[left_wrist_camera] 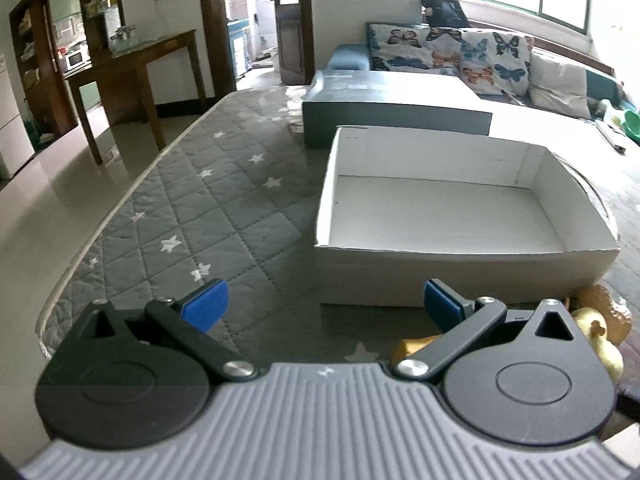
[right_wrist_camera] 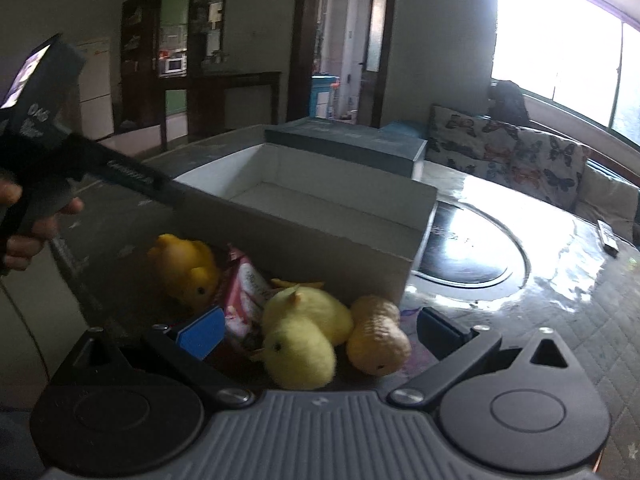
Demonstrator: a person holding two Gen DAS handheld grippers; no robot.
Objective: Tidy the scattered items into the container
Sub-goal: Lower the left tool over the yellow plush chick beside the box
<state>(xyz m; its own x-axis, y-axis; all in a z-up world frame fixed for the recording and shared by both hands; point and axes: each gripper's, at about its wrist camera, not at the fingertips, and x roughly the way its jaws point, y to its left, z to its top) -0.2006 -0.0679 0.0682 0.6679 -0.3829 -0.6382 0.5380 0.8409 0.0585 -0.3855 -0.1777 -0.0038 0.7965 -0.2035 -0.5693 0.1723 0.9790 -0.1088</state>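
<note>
Both grippers hover wide apart over a quilted table, toys heaped in front of an empty white box.

On the left, a hand (right_wrist_camera: pixel 28 224) grips the left gripper (left_wrist_camera: pixel 326 306), its blue pads spread with nothing between them. Next come an orange toy (right_wrist_camera: pixel 182 266), a pink packet (right_wrist_camera: pixel 244 300), a yellow chick (right_wrist_camera: pixel 300 336) and a peanut toy (right_wrist_camera: pixel 376 336), all lying just before the white box (right_wrist_camera: pixel 320 240). The right gripper (right_wrist_camera: pixel 320 332) is spread too, over the chick. A grey box (left_wrist_camera: pixel 396 110) sits behind.
</note>
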